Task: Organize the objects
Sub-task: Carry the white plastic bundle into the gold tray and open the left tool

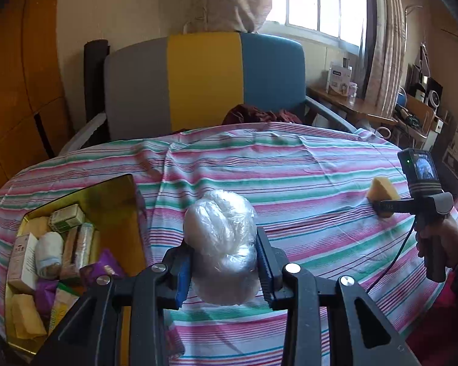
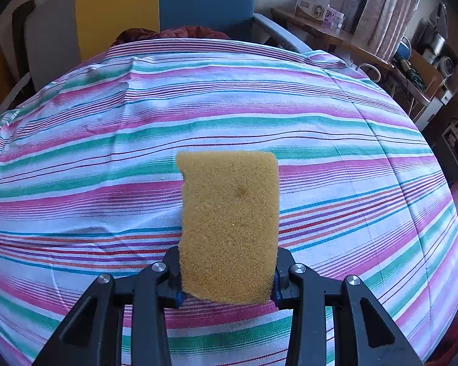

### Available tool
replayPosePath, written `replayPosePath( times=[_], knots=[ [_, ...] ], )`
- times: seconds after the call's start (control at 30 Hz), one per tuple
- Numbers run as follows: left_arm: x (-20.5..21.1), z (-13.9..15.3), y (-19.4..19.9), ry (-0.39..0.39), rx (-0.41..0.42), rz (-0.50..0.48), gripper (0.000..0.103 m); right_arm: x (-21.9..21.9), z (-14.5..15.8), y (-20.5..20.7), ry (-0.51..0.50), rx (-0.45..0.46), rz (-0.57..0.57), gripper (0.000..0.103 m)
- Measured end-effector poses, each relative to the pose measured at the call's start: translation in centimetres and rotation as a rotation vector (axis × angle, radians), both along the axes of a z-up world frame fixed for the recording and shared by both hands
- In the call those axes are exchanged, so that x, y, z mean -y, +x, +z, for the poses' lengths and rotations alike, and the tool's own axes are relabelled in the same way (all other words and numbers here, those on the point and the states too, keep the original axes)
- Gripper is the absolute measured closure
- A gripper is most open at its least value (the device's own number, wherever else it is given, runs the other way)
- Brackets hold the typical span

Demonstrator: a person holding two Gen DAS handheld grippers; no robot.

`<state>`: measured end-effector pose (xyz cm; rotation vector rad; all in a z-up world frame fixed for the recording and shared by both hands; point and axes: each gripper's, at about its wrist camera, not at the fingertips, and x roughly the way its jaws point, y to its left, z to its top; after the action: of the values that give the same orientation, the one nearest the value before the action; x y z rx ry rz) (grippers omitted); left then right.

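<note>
My left gripper [image 1: 224,262] is shut on a bundle of clear plastic wrap [image 1: 219,238], held above the striped cloth, to the right of the gold tin box [image 1: 119,210]. That box holds several small packets, a cloth roll and yellow sponges. My right gripper [image 2: 229,271] is shut on a yellow sponge [image 2: 229,222] that stands up between its fingers over the cloth. In the left wrist view the right gripper [image 1: 381,206], a hand [image 1: 442,244] around its handle, grips that sponge [image 1: 384,190] at the table's right side.
A striped cloth [image 2: 107,152] covers the table. Behind it stands a chair [image 1: 204,79] with grey, yellow and blue panels and a dark red garment [image 1: 259,114] on its seat. A cluttered wooden desk [image 1: 351,106] and curtains fill the right background.
</note>
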<state>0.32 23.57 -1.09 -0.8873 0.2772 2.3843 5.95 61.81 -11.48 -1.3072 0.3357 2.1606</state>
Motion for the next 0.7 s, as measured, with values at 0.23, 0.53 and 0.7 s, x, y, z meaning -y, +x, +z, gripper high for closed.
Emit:
replayPosePath(
  times=[0.23,0.53,0.7],
  knots=[
    [3.3,0.0,-1.1,0.011,0.023,0.058,0.067,0.2,0.0,0.0,0.015,-0.004,0.0,0.063],
    [16.2,-0.6,-4.7,0.115,0.122,0.301,0.067,0.4,0.9,0.0,0.014,-0.037,0.0,0.064],
    [23.2,-1.1,-5.4,0.155,0.138,0.443,0.067,4.2,3.5,-1.2,-0.024,-0.096,0.128,0.064]
  ],
)
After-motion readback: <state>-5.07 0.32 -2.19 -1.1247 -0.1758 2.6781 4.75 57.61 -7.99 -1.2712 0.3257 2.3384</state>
